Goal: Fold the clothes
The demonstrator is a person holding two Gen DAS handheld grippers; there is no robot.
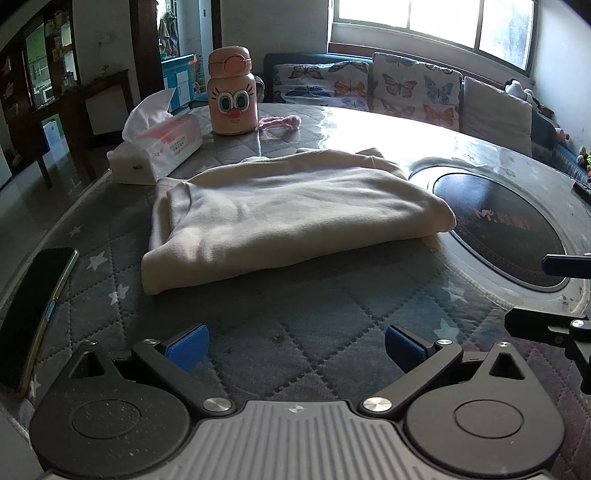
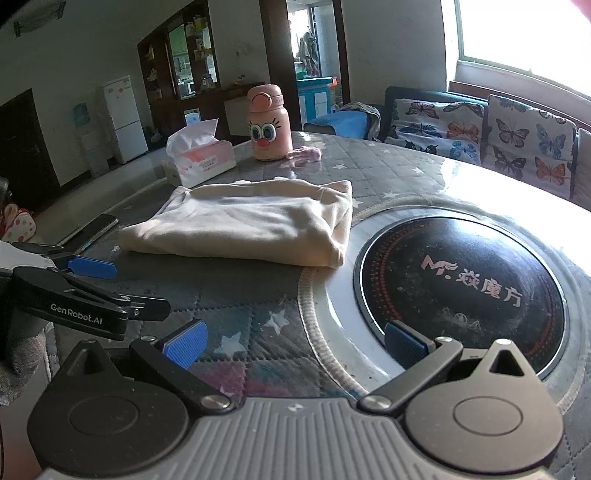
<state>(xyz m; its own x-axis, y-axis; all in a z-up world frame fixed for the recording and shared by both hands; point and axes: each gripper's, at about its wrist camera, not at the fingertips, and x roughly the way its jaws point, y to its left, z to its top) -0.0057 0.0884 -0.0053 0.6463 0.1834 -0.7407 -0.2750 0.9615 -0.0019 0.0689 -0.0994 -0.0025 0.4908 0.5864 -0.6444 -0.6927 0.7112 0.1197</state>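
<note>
Left gripper (image 1: 295,349) and right gripper (image 2: 295,345): both spread, empty. Folded cream garment (image 1: 280,218) on quilted table (image 1: 314,317), beside cooktop (image 2: 461,291). Right view only: fridge (image 2: 123,118); phone (image 1: 33,306), probably.

A lived-in family home, living and dining room together. A sofa (image 1: 406,92) with butterfly-print cushions sits under the far window (image 1: 436,26). The round counter (image 2: 388,166) carries a quilted star cloth, a built-in induction hob (image 2: 461,288), a tissue pack (image 2: 203,158) and a child's cartoon-faced bottle (image 2: 269,123). A white fridge (image 2: 123,118) and dark glass-fronted cabinet (image 2: 184,62) stand far left.
</note>
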